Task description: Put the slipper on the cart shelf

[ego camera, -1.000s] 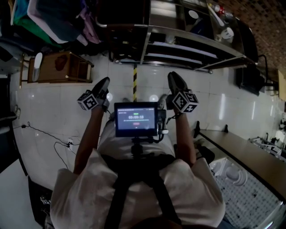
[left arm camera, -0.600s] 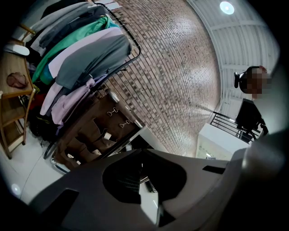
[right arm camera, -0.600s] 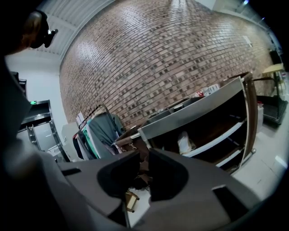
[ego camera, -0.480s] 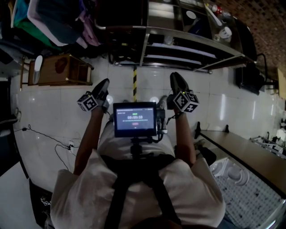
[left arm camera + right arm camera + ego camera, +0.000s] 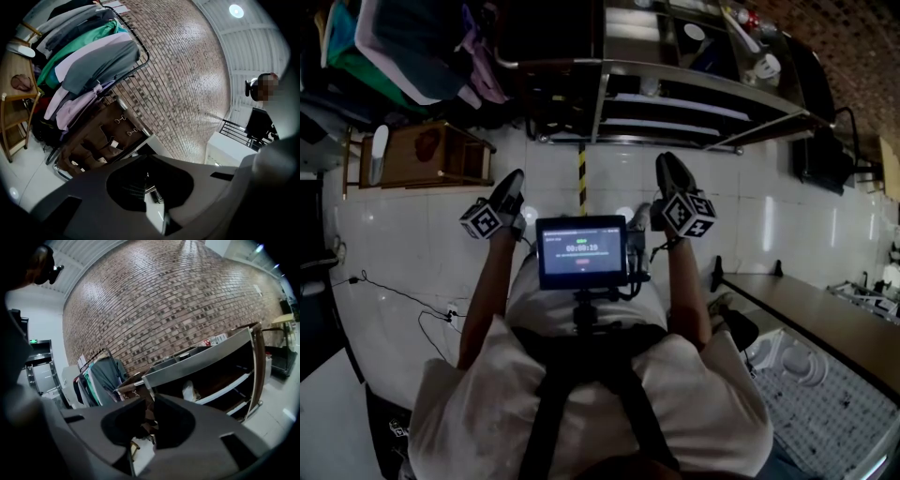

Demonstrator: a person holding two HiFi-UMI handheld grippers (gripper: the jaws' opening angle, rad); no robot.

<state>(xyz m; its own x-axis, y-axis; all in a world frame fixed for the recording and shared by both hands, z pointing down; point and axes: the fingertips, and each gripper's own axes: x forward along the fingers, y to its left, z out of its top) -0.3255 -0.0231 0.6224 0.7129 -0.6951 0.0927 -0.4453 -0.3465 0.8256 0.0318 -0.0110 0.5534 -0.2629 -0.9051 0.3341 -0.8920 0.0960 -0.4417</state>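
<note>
Two pairs of empty clenched jaws: left gripper [image 5: 512, 180], right gripper [image 5: 668, 166]; steel cart [image 5: 694, 82] ahead.

Wooden stand [image 5: 431, 155] left of the cart shelf [image 5: 694, 94], clothes rack [image 5: 422, 47] behind

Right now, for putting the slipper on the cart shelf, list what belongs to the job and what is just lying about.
Job: white slipper on the brown wooden stand; steel shelf cart; left gripper and right gripper, both shut and empty.
Lying about: rack of hung clothes; yellow-and-black floor stripe.
</note>
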